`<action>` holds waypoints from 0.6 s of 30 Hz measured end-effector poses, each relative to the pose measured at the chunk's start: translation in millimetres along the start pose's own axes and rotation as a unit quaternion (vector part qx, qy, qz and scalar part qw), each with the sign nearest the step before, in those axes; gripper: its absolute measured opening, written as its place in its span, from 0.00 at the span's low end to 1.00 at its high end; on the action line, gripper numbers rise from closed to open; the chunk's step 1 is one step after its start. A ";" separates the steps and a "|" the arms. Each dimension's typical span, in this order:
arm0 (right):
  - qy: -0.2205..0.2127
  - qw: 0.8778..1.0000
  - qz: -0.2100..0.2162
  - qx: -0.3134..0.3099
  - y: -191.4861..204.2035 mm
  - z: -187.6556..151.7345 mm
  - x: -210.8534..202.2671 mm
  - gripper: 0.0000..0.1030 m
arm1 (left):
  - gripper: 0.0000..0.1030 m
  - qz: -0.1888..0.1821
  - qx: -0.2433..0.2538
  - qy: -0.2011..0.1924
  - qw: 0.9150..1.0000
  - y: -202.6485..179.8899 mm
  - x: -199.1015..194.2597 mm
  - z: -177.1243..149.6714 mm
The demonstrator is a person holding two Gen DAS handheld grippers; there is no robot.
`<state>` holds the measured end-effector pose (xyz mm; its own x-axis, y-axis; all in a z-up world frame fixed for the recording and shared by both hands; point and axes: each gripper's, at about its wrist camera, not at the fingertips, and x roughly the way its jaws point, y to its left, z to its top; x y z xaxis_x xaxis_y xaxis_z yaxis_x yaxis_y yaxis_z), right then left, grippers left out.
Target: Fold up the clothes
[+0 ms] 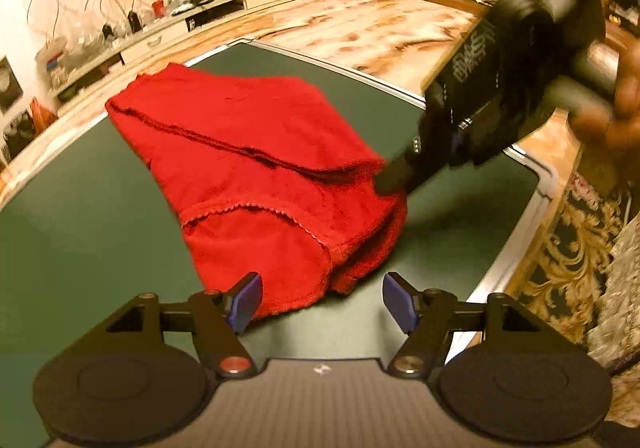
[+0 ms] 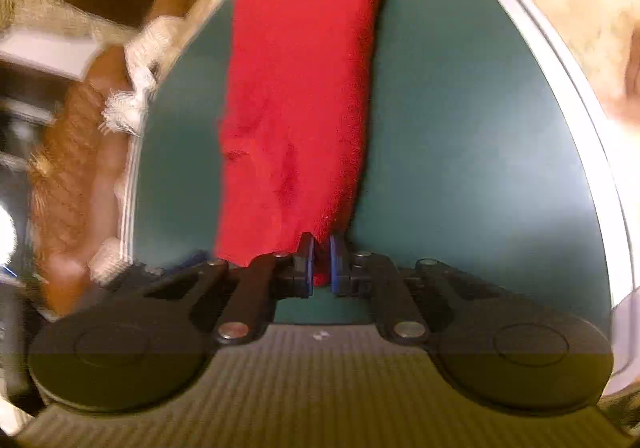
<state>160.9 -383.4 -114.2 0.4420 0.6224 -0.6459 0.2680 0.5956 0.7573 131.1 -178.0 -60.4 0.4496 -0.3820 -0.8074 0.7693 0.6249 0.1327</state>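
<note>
The left gripper (image 1: 322, 302) has its jaws spread wide and empty, the red garment's (image 1: 260, 167) near hem just beside one blue pad (image 1: 246, 302). The right gripper (image 2: 321, 264) has its jaws pinched narrow on a corner of the garment (image 2: 296, 107), which lies folded on the green counter (image 1: 80, 228), its long axis stretching away from the right gripper.

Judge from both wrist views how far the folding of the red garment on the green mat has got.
Done: the red fleecy garment already lies doubled in layers on the green mat. In hand: the right gripper is shut on one edge of it, while the left gripper stands open just short of the near hem, holding nothing. Left: probably another fold or a tidy, since the layers sit uneven.
</note>
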 end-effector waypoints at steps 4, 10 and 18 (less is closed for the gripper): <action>-0.005 0.998 0.047 0.039 11.9 13.9 -15.3 0.10 | 0.71 0.015 0.017 -0.005 1.000 -3.6 13.5 6.0; -0.006 0.999 0.050 0.019 23.8 33.8 -13.8 0.12 | 0.18 0.007 0.008 -0.039 0.999 4.6 21.2 16.2; -0.089 0.929 -0.092 -0.346 73.0 7.4 -15.7 0.65 | 0.06 -0.037 -0.035 -0.044 0.998 38.1 12.7 24.2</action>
<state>179.9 -353.4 -48.1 0.5944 0.4204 -0.6855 -0.2349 0.9061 0.3519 177.1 -175.6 -51.6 0.4325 -0.4854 -0.7598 0.7697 0.6377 0.0307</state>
